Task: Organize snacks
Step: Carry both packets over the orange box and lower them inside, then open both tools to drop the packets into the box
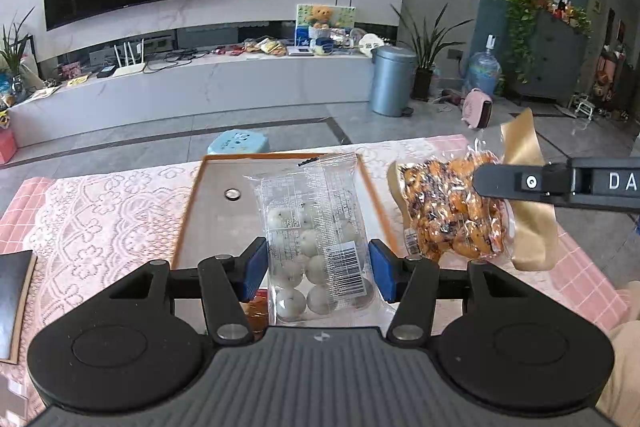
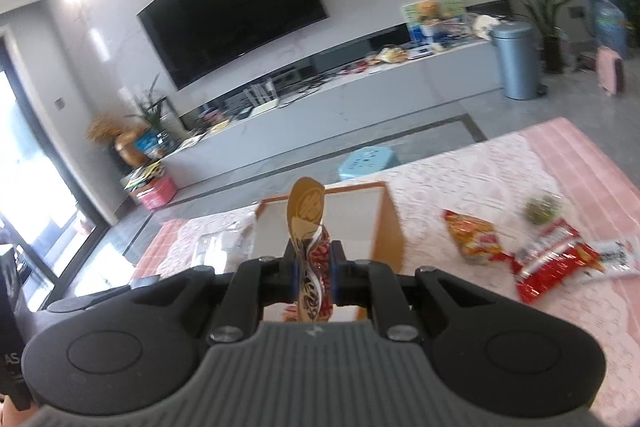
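In the left wrist view my left gripper (image 1: 318, 269) stands open around a clear packet of white round snacks (image 1: 316, 239), with a gap on each side between the blue pads and the packet. The packet lies in an orange-rimmed tray (image 1: 188, 211) on the lace tablecloth. My right gripper (image 2: 314, 273) is shut on a clear bag of orange snacks with a gold label (image 2: 310, 247). The same bag (image 1: 452, 211) hangs in the air right of the tray, under the right gripper's finger (image 1: 516, 183).
Red and yellow snack packets (image 2: 552, 261) (image 2: 472, 237) and a green one (image 2: 542, 209) lie on the pink tablecloth right of the tray. A dark box (image 1: 12, 299) sits at the table's left edge. A blue stool (image 1: 238, 143) stands beyond the table.
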The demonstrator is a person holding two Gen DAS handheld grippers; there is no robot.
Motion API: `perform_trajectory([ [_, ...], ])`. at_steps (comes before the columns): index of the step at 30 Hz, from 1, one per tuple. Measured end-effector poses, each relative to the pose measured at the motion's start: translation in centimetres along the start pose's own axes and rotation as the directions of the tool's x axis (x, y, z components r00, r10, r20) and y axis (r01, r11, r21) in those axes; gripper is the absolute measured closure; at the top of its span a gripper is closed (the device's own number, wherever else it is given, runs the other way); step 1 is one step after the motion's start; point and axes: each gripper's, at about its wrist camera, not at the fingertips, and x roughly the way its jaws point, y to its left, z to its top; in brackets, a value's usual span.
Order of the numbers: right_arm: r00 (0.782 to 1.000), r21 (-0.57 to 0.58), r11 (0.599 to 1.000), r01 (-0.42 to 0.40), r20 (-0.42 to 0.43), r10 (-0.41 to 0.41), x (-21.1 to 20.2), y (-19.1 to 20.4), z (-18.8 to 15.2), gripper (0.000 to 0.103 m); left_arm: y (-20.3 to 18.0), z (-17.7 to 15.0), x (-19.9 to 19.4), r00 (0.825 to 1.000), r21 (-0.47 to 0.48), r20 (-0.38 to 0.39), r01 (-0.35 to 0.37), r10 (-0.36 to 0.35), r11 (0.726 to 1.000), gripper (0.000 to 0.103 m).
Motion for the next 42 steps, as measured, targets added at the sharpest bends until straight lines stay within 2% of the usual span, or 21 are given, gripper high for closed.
perform_trajectory([
  [3, 0.999, -0.029, 0.999, -0.019, -0.033, 0.018, 2.1, 1.3, 0.4, 0.093, 1.4, 0.2, 1.1, 1.0, -0.013, -0.027, 0.004, -0.005, 1.0, 0.041],
  [8, 0.99, -0.048, 0.998, -0.035, -0.14, 0.028, 6.9, 1.8, 0.7, 0.093, 3.6, 0.4, 4.1, 0.994, 0.001, -0.107, 0.019, -0.019, 1.0, 0.041],
  [11, 0.978, -0.08, 0.996, -0.025, -0.21, 0.007, 10.1, 1.9, 0.4, 0.093, 4.4, 0.3, 6.3, 0.985, 0.027, -0.17, 0.038, -0.033, 0.999, 0.041],
  [16, 0.951, -0.137, 0.991, 0.003, -0.306, -0.045, 14.4, 1.8, -0.7, 0.093, 4.7, -0.4, 9.6, 0.966, 0.101, -0.258, 0.034, -0.007, 0.994, 0.041],
  [23, 0.927, -0.262, 0.964, 0.035, -0.353, -0.129, 17.7, 2.1, -2.5, 0.093, 3.4, -1.5, 12.1, 0.945, 0.244, -0.322, 0.026, 0.056, 0.969, 0.041],
  [30, 0.893, -0.315, 0.949, -0.016, -0.432, -0.129, 19.4, 2.5, -2.8, 0.093, 3.4, -1.9, 14.1, 0.921, 0.304, -0.379, 0.027, 0.094, 0.952, 0.04],
  [32, 0.883, -0.332, 0.943, -0.013, -0.447, -0.145, 19.9, 2.4, -3.0, 0.103, 3.2, -2.1, 14.5, 0.911, 0.313, -0.396, 0.017, 0.114, 0.95, 0.04],
  [33, 0.879, -0.343, 0.939, -0.008, -0.45, -0.157, 20.1, 2.4, -3.1, 0.103, 3.2, -2.3, 14.6, 0.907, 0.318, -0.402, 0.014, 0.122, 0.948, 0.04],
  [39, 0.878, -0.348, 0.937, 0.016, -0.443, -0.179, 20.4, 1.8, -2.9, 0.103, 3.3, -2.5, 15.0, 0.897, 0.312, -0.424, 0.014, 0.126, 0.95, 0.035],
  [42, 0.883, -0.37, 0.929, 0.034, -0.424, -0.201, 20.3, 2.0, -2.9, 0.097, 3.1, -2.5, 15.0, 0.893, 0.328, -0.427, 0.01, 0.139, 0.945, 0.03],
])
